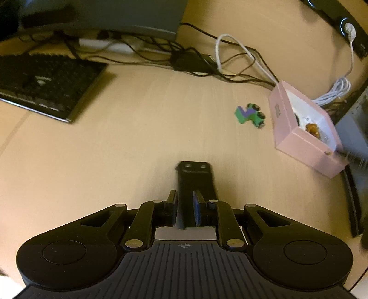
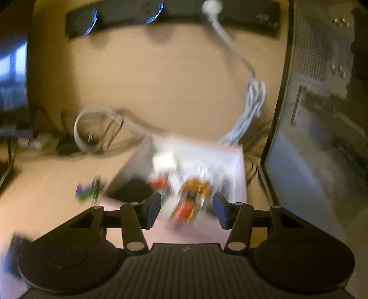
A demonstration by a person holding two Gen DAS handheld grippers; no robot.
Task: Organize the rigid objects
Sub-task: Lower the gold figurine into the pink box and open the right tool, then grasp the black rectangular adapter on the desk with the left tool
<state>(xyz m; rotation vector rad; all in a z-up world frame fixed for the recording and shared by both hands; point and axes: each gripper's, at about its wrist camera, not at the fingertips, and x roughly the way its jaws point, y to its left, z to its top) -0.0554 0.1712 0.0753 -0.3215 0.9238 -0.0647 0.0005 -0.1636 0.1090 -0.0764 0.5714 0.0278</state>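
My left gripper (image 1: pixel 185 207) is shut on a black plastic bracket (image 1: pixel 195 179), which sticks forward above the wooden desk. A green and purple toy car (image 1: pixel 249 115) lies on the desk to the front right, beside an open pink box (image 1: pixel 299 142). In the blurred right wrist view my right gripper (image 2: pixel 186 208) hovers open over the pink box (image 2: pixel 239 174). An orange and red toy (image 2: pixel 193 191) lies in the box below the jaws, with gaps to both pads. The green toy car (image 2: pixel 88 189) sits left of the box.
A black keyboard (image 1: pixel 46 85) lies at the left, with a tangle of black cables (image 1: pixel 184 57) and a white cable (image 1: pixel 230 46) behind. A black power strip (image 2: pixel 161 16) runs along the far edge. A grey computer case (image 2: pixel 322 115) stands right of the box.
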